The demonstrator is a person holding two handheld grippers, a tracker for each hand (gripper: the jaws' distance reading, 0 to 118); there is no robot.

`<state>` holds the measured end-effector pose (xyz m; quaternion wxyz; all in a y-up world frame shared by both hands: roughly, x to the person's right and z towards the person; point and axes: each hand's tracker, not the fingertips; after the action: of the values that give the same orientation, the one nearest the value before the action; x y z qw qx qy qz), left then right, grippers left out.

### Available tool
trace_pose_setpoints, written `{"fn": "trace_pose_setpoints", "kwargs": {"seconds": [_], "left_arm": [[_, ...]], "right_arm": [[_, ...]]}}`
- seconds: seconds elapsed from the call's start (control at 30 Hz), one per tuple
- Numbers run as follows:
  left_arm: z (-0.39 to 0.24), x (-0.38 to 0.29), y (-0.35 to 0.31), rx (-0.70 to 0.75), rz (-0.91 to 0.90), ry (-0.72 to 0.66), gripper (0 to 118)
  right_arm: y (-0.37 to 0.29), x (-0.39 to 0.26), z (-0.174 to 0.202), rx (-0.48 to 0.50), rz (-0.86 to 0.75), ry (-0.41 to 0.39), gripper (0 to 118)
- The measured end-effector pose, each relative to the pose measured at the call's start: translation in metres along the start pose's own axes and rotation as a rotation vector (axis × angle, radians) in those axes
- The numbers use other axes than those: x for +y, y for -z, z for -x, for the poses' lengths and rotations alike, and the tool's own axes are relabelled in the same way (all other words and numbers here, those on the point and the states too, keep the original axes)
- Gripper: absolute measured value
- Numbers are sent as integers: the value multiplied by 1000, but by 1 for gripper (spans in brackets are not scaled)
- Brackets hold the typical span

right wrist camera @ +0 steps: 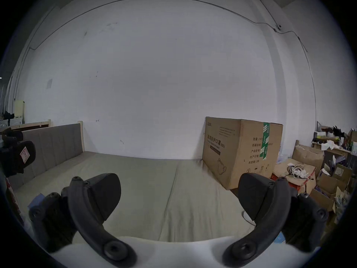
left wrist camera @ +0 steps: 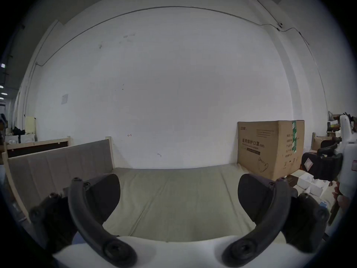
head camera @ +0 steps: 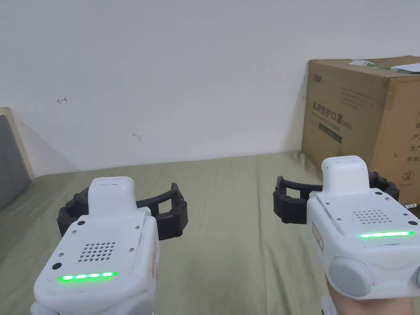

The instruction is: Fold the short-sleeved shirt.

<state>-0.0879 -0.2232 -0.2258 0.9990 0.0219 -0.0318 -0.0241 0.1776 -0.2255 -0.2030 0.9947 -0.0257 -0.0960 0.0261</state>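
I read black Chinese characters and "(N95)" on the brown cardboard box (head camera: 361, 123); circled "2" low on its side. Rest illegible.

Head view bright, even; gripper views dimmer, fisheye-warped w/ dark vignette, edges prob. soft.

The cardboard box (head camera: 361, 119) is cut off by the head view's right edge, its lower front corner hidden behind the right gripper (head camera: 334, 197). The left gripper (head camera: 123, 209) partly hides behind its own white housing. Clutter (right wrist camera: 328, 165) beyond the box is too small to identify.
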Motion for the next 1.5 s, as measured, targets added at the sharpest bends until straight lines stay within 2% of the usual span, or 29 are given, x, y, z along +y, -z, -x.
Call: {"fn": "trace_pose_setpoints", "kwargs": {"seconds": [0.07,0.4,0.83,1.2,1.5], "left_arm": [[-4,-1,-1,21,10,16,118],[-9,-2,0,-52,46,-12,118],[7,-6,7,-62,99,-96,118],[6,-3,8,-51,115,-101,118],[7,-7,5,-107,125,-165,118]], "right_arm": [[-1,0,0,0,1,-3,118],[-1,-7,4,23,28,-26,118],[2,-8,6,42,38,-15,118],[4,-12,11,60,67,-15,118],[5,-14,12,71,85,-2,118]]}}
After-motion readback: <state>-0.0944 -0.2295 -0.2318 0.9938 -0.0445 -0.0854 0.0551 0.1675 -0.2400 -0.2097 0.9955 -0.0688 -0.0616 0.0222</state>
